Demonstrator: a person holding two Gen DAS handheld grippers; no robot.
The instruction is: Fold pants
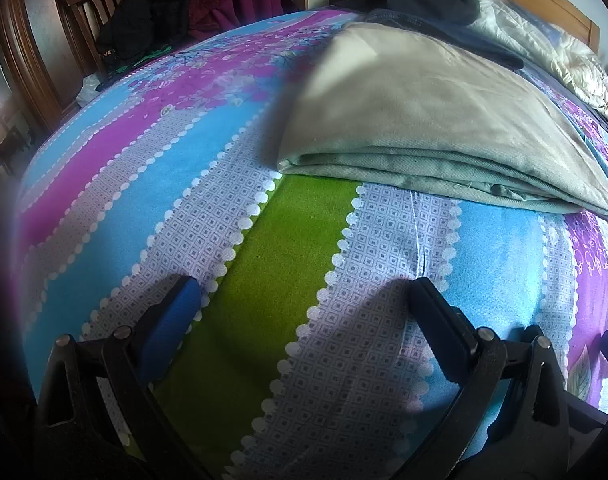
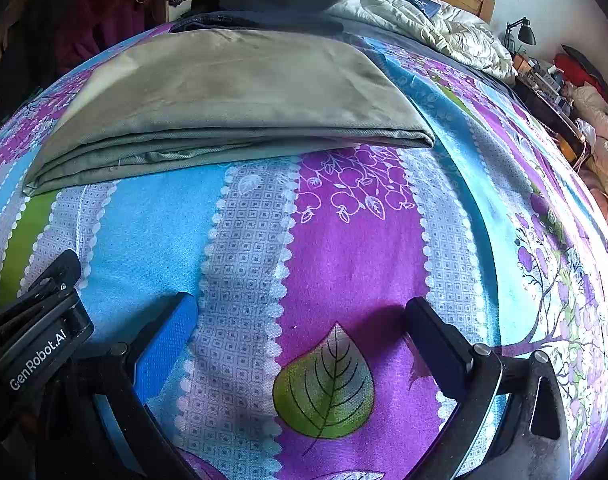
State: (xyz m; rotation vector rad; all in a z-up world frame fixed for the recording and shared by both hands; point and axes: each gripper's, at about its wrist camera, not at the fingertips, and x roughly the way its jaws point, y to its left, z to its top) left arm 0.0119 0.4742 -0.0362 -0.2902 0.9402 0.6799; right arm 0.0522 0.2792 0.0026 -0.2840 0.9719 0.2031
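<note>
Broadly: bed (image 2: 344, 264) with striped, floral sheet fills both views; quilt (image 2: 444, 28) bunched at the far right, by the headboard. Pants (image 2: 231, 96), grey-green, lie folded into a flat stack on the sheet, layered edge facing both tools, long axis across the views. Pants sit ahead of both grippers, well apart from either; ahead-right of left gripper (image 1: 304, 304), ahead-left of right gripper (image 2: 299, 320). Neither looks clearly nearer. Both grippers low over bare sheet, jaws spread wide, holding nothing. Judgement: folding looks finished or nearly so. Writing: "GenRobot.AI" on the left gripper's body, seen in the right view's lower left corner.
</note>
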